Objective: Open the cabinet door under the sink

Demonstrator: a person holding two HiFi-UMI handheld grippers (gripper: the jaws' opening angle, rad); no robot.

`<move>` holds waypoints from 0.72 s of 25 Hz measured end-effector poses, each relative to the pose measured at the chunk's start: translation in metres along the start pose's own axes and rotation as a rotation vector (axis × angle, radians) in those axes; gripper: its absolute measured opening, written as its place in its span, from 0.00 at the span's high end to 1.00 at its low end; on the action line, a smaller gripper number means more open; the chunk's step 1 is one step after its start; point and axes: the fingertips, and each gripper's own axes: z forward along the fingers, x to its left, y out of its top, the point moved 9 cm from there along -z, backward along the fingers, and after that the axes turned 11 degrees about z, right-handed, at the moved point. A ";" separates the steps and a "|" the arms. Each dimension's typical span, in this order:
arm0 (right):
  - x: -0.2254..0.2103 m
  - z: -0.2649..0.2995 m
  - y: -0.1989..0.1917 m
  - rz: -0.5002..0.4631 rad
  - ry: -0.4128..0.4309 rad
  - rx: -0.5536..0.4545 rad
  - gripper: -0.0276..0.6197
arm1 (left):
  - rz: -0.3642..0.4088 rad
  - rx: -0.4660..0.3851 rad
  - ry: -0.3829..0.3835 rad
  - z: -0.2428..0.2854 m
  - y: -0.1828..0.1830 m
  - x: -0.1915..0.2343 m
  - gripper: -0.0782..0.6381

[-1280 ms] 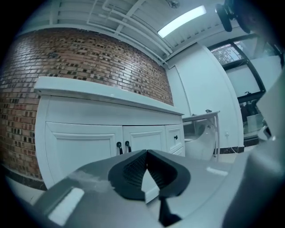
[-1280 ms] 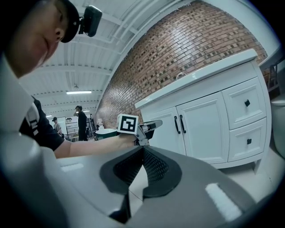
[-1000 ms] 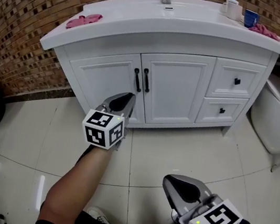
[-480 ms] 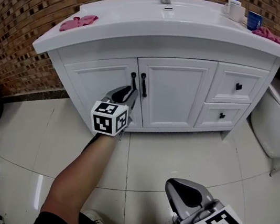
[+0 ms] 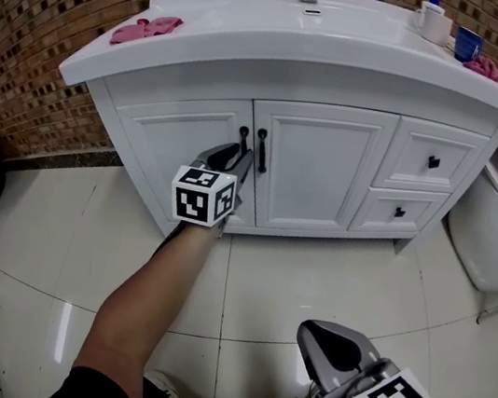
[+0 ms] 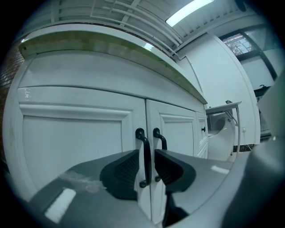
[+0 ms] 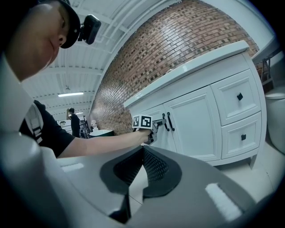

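The cabinet [image 5: 315,171] under the sink [image 5: 352,33] is seen with both doors shut and flush with the frame. The left door [image 5: 182,144] and the right door [image 5: 317,162] meet at the middle, and a black handle is fixed upright on each, just beside the seam.

The left gripper [image 5: 240,157] is held out on a bare arm [image 5: 149,290] and is brought up against the left door. In the left gripper view its jaws are set narrowly apart, one on either side of the left handle [image 6: 143,142], which passes down between the ribbed pads [image 6: 122,169]. A thin gap is seen between the handle and the right-hand pad, so the handle is straddled but not clamped. The right handle [image 6: 160,139] is left just outside the jaws.

The right gripper [image 5: 324,343] is held low over the tiled floor [image 5: 331,273], well apart from the cabinet. In the right gripper view [image 7: 143,149] its jaws are brought together at the tips and nothing is held between them.

A pink cloth [image 5: 145,28] is laid on the left end of the counter, and two drawers [image 5: 431,158] are set to the right of the doors.
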 end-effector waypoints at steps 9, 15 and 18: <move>-0.003 -0.001 -0.002 0.009 -0.014 0.008 0.95 | -0.030 0.003 -0.004 0.009 0.000 0.000 0.82; 0.003 0.000 -0.002 0.003 -0.001 0.015 0.95 | -0.053 0.005 -0.023 -0.001 -0.001 -0.003 0.83; 0.006 0.000 -0.002 -0.009 0.007 0.015 0.95 | -0.050 0.007 -0.029 -0.008 -0.001 -0.006 0.83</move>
